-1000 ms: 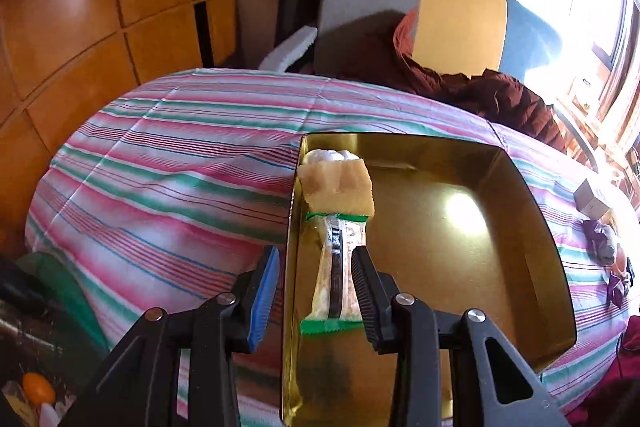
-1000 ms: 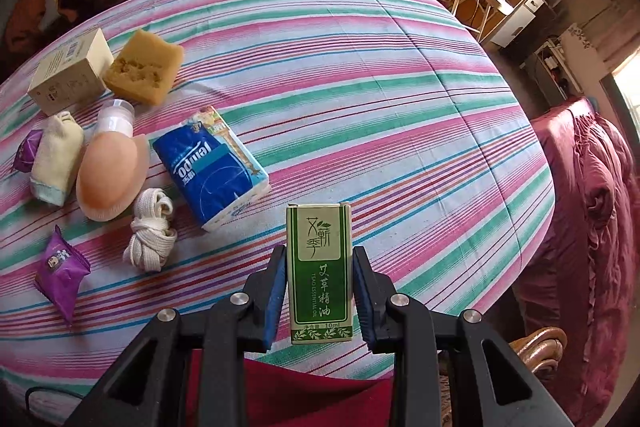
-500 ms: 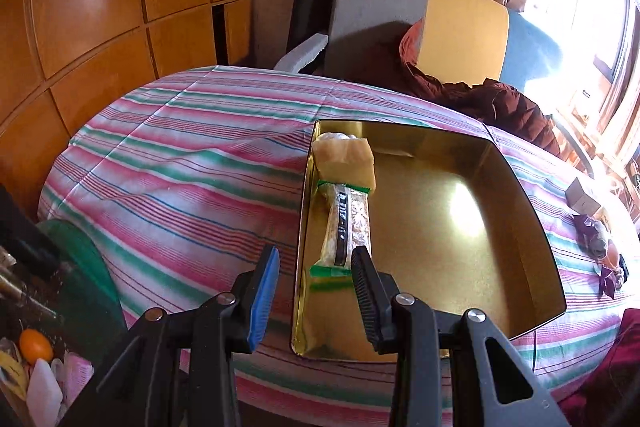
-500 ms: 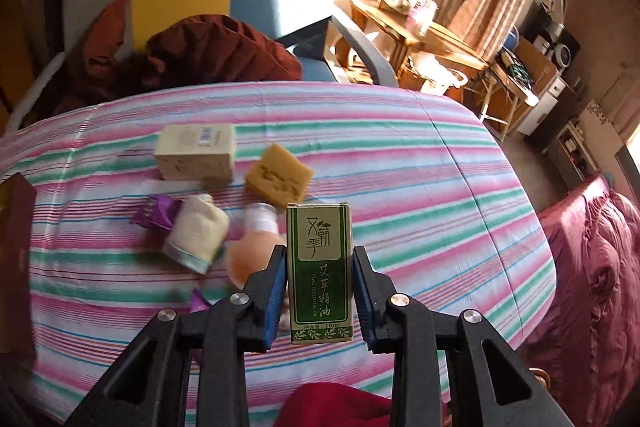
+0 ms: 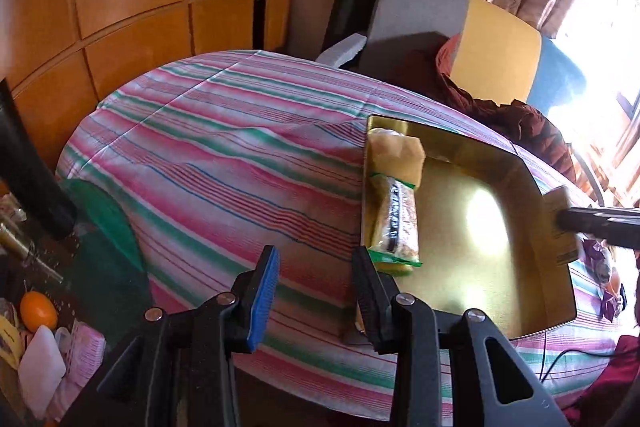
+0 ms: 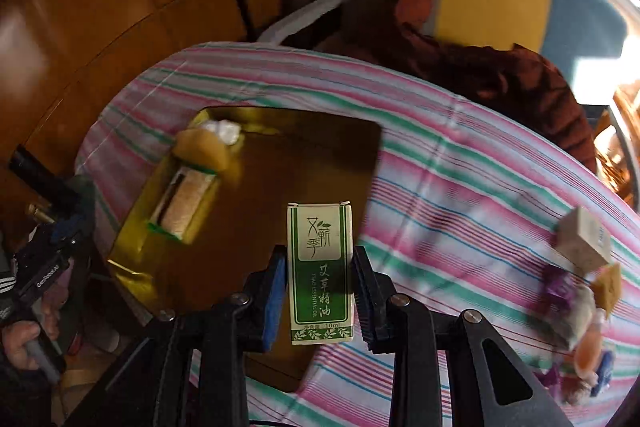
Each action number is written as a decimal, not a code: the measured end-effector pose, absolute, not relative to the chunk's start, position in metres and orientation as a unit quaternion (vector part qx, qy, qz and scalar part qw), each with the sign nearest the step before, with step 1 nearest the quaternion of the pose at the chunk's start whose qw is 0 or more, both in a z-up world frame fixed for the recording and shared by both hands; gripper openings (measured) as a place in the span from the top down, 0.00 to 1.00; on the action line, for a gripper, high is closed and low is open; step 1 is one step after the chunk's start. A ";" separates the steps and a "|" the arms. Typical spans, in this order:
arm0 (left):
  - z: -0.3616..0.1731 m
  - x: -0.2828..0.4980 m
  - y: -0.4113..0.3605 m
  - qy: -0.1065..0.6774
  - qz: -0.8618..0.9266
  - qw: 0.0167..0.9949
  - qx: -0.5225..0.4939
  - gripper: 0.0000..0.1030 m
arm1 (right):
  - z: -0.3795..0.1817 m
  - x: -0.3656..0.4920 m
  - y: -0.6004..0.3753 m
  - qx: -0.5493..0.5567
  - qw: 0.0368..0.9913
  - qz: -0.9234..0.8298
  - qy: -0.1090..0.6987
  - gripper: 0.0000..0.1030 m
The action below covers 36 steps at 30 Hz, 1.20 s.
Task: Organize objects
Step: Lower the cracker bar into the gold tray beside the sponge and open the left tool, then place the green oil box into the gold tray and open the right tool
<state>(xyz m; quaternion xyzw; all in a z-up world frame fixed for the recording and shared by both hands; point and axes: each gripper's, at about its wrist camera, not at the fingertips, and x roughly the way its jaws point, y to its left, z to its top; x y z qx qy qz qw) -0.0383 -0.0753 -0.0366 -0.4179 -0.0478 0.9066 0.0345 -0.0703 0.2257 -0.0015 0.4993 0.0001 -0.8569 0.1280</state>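
Note:
My right gripper (image 6: 320, 291) is shut on a small green-and-white box (image 6: 320, 271), held upright over the near edge of the gold tray (image 6: 280, 167). In the left wrist view that box (image 5: 560, 227) and the right gripper (image 5: 600, 223) come in blurred at the tray's (image 5: 552, 307) right rim. A wrapped snack bar (image 5: 394, 219) and a yellow sponge (image 5: 400, 157) lie along the tray's left wall. My left gripper (image 5: 314, 291) hangs open with nothing between its fingers, above the striped cloth just left of the tray's near corner.
Loose items lie on the striped tablecloth (image 6: 460, 187) at the right: a beige box (image 6: 584, 239), another sponge (image 6: 608, 287), a purple packet (image 6: 558, 287). A chair (image 5: 500, 43) with a dark red garment stands behind. A low glass side table (image 5: 36, 311) with clutter stands at the left.
My right gripper swung with the green box away from the loose items to the tray. My left gripper drew back from above the snack bar to outside the tray's left edge.

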 end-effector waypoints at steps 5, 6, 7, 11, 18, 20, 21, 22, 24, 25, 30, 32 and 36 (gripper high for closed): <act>-0.044 -0.035 -0.093 -0.066 0.903 0.019 -0.423 0.64 | -0.036 -0.088 0.139 0.523 0.196 -0.829 0.027 0.69; -0.045 -0.035 -0.095 -0.069 0.903 0.017 -0.425 0.64 | -0.044 -0.091 0.126 0.530 0.204 -0.823 0.032 0.69; -0.047 -0.035 -0.098 -0.071 0.902 0.015 -0.426 0.64 | -0.051 -0.093 0.115 0.536 0.212 -0.816 0.034 0.69; -0.053 -0.034 -0.101 -0.076 0.899 0.013 -0.431 0.64 | -0.074 -0.095 0.078 0.550 0.231 -0.800 0.068 0.69; -0.054 -0.035 -0.097 -0.072 0.898 0.019 -0.433 0.64 | -0.103 -0.091 0.050 0.572 0.280 -0.768 0.068 0.68; -0.053 -0.034 -0.095 -0.071 0.899 0.022 -0.432 0.64 | -0.104 -0.087 0.049 0.570 0.290 -0.766 0.061 0.62; -0.052 -0.034 -0.093 -0.069 0.900 0.023 -0.431 0.64 | -0.103 -0.086 0.051 0.571 0.295 -0.765 0.053 0.59; -0.050 -0.034 -0.091 -0.067 0.900 0.024 -0.430 0.64 | -0.102 -0.085 0.053 0.566 0.293 -0.769 0.049 0.56; -0.048 -0.034 -0.087 -0.066 0.901 0.028 -0.428 0.64 | -0.099 -0.085 0.061 0.563 0.290 -0.773 0.032 0.50; -0.046 -0.033 -0.085 -0.064 0.902 0.029 -0.426 0.64 | -0.097 -0.085 0.066 0.562 0.289 -0.775 0.022 0.46; -0.039 -0.030 -0.075 -0.053 0.905 0.040 -0.420 0.64 | -0.080 -0.081 0.090 0.540 0.266 -0.798 0.002 0.45; -0.036 -0.028 -0.070 -0.047 0.906 0.045 -0.417 0.64 | -0.074 -0.078 0.096 0.531 0.258 -0.807 -0.001 0.44; -0.029 -0.025 -0.058 -0.034 0.909 0.057 -0.412 0.64 | -0.059 -0.075 0.107 0.512 0.236 -0.826 0.002 0.44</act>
